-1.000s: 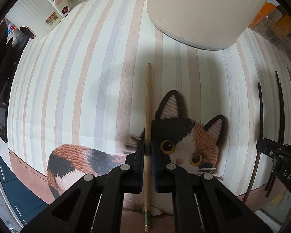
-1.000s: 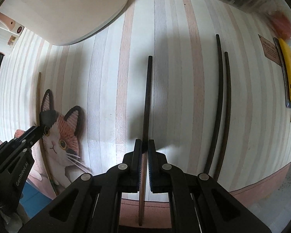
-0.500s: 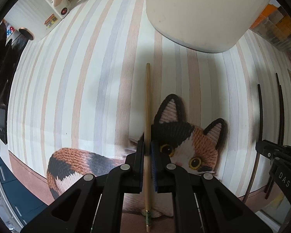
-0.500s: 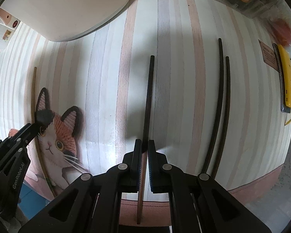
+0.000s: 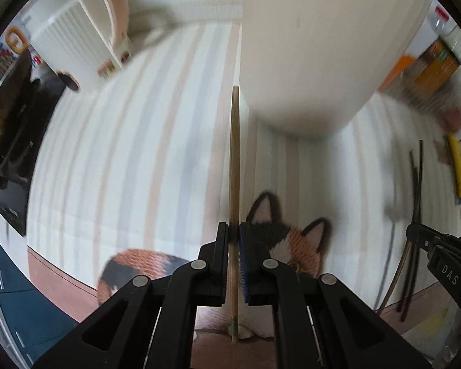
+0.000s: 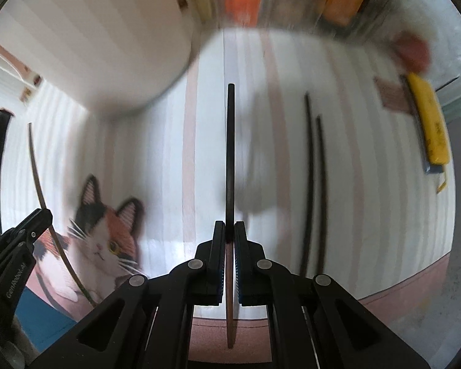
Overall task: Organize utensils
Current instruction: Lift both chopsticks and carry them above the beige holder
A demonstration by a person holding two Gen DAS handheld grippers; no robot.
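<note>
Your left gripper (image 5: pixel 234 236) had its jaws clamped on a light wooden chopstick (image 5: pixel 234 166), the pads pressed against it on both sides. The stick ran straight through the jaws: its green-banded end poked out behind them, and the rest reached forward past the tips toward the foot of a big white container (image 5: pixel 319 49). Just beyond the left jaws, slightly to their right, a cat picture (image 5: pixel 295 240) printed on the striped mat (image 5: pixel 132 160) covering the tabletop peeked out. To the far right of those jaws you could see your other gripper's black frame, and beyond it dark chopsticks (image 5: pixel 415 178) lying on the mat.

Your right gripper (image 6: pixel 230 233) was likewise closed tight on a dark chopstick (image 6: pixel 230 153), which passed between the pads, its brownish end sticking out behind and its black length pointing ahead. To the right of these jaws, well apart from them, two more dark chopsticks (image 6: pixel 312 184) lay side by side on the striped mat (image 6: pixel 175 141). To the left of the jaws sat the cat picture (image 6: pixel 107 230), with your left gripper's frame and its held stick crossing in front of it. Farther ahead and left stood the white container (image 6: pixel 107 40); farther right, a yellow object (image 6: pixel 430 129) lay near the mat's edge. The background was motion-blurred.
</note>
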